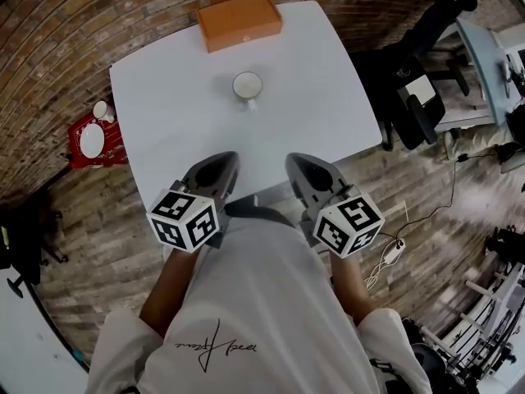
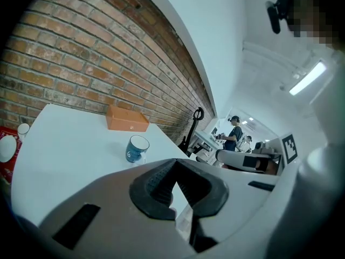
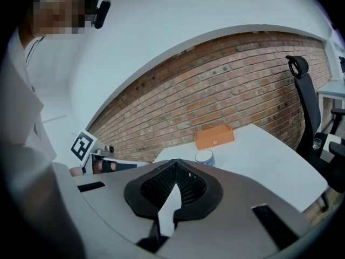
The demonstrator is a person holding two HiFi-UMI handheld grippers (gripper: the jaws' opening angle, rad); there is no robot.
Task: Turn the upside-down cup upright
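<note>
A blue cup (image 1: 247, 85) with a white inside stands upright, mouth up, near the middle of the white table (image 1: 172, 130). It also shows in the left gripper view as the cup (image 2: 137, 148) and in the right gripper view as the cup (image 3: 205, 157), well beyond the jaws. My left gripper (image 1: 221, 164) and right gripper (image 1: 299, 164) hover side by side over the table's near edge, close to my body. In their own views the left gripper (image 2: 175, 164) and right gripper (image 3: 175, 165) have their tips together with nothing held.
An orange box (image 1: 239, 20) lies at the table's far edge against the brick wall. A red tray (image 1: 90, 138) with white dishes sits on the floor at left. A black office chair (image 1: 418, 64) and desks stand at right. A person (image 2: 233, 134) stands far off.
</note>
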